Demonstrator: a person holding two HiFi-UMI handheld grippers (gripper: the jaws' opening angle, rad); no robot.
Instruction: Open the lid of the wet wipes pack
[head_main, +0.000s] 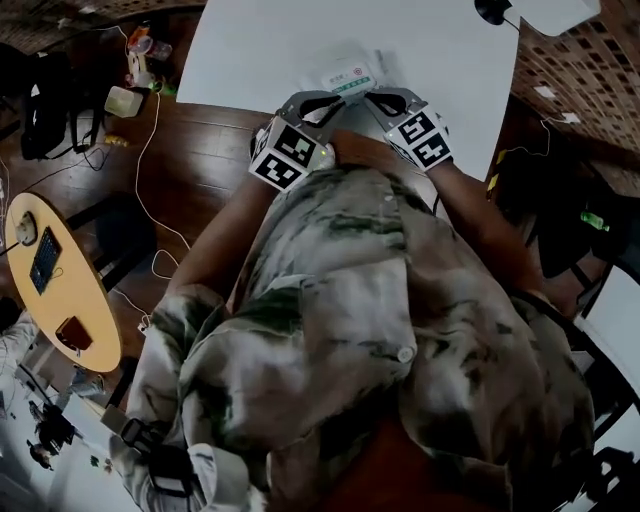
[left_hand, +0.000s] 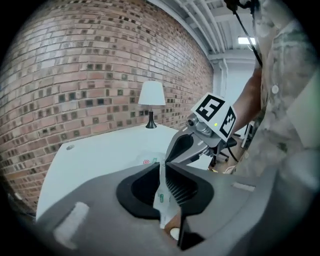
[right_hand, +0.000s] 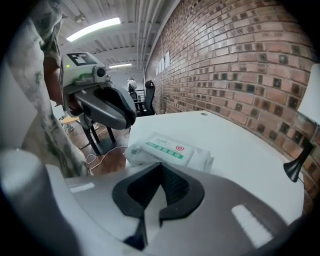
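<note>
The wet wipes pack (head_main: 347, 76), white with a green label, lies near the front edge of the white table (head_main: 260, 50). In the left gripper view my left gripper (left_hand: 163, 167) is shut on a thin white edge of the pack (left_hand: 161, 196). In the head view the left gripper (head_main: 325, 101) is at the pack's near left corner and the right gripper (head_main: 374, 98) at its near right corner. My right gripper (right_hand: 161, 167) has its tips together just short of the pack (right_hand: 167, 150); nothing shows clearly between them. The lid is flat.
A lamp (left_hand: 151, 98) stands at the table's far end by the brick wall. Left of the table, on the wooden floor, are cables, a dark bag (head_main: 45, 100) and a small oval wooden table (head_main: 62, 290). An office chair (right_hand: 148, 98) stands beyond.
</note>
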